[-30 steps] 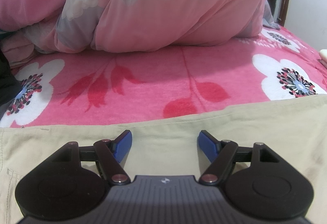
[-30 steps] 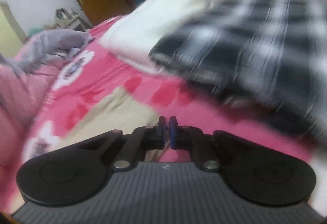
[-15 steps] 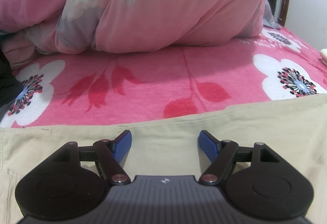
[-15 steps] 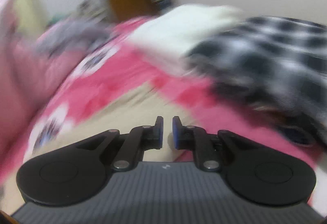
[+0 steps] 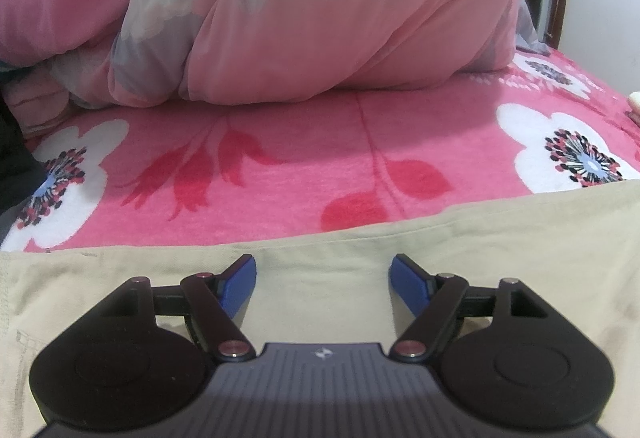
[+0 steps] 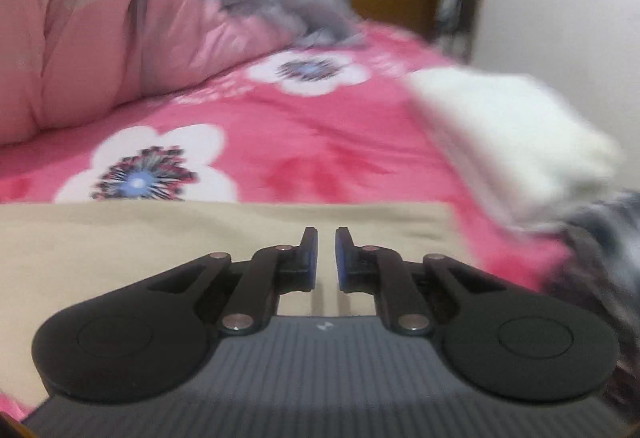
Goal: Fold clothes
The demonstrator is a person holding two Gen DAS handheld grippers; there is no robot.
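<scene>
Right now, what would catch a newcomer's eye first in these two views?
The bright pink flowered bedspread fills both views, with a puffy pink quilt heaped at its far side. Nearest the cameras lies a flat beige garment, with the left gripper wide open over it and the right gripper narrowly parted.

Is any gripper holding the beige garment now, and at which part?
Nothing is held. The left gripper is wide open over the beige garment; the right gripper has a small empty gap.

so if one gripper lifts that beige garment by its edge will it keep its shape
Probably not. The beige garment lies flat and thin on the flowered blanket, so it would likely droop. Its woven, seamed edge suggests little slip. The left gripper is open above it.
</scene>
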